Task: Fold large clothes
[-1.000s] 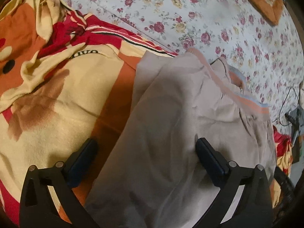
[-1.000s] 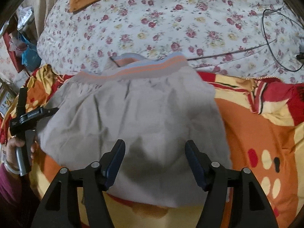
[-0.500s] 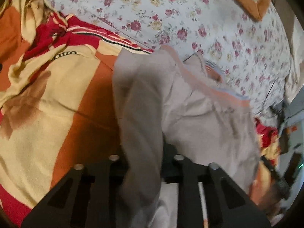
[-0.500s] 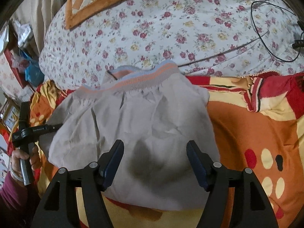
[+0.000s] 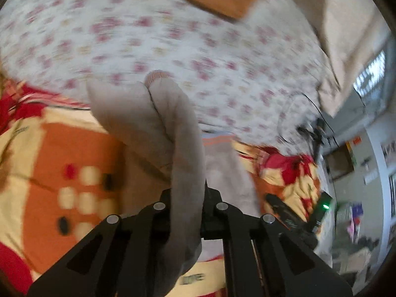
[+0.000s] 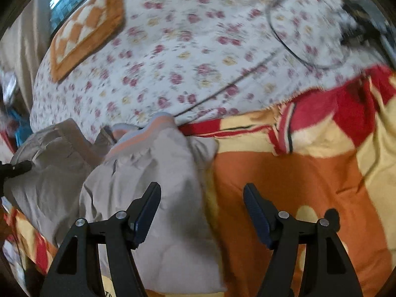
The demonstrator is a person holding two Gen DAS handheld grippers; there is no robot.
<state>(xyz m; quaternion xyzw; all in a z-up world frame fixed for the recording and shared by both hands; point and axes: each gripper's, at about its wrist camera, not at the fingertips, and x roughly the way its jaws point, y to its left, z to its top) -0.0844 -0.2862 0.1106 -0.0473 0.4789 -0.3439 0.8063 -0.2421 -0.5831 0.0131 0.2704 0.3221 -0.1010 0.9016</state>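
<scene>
The grey garment point(image 6: 158, 198), a large piece with an orange and pale blue striped waistband, lies on the orange, yellow and red blanket point(image 6: 284, 185), its waistband end touching the edge of the floral sheet point(image 6: 198, 57) beyond the blanket; the left gripper point(image 5: 188, 198) is clamped tight on a gathered fold of the grey garment, and the cloth rises from the blanket in a thick doubled ridge that runs up between its jaws and spills over the black frame; in the right wrist view that lifted part shows as a raised flap at the left side of the garment, with the tip of the left gripper just beside it; the right gripper point(image 6: 201, 212) hovers over the blanket with its jaws standing wide and nothing between the pads, one finger above the grey garment's right edge and the other above bare orange blanket; an orange checked cushion point(image 6: 86, 29) rests on the floral sheet well beyond the garment; a thin black cable point(image 6: 284, 44) loops across the sheet, far from the blanket's red border; both views are blurred.
</scene>
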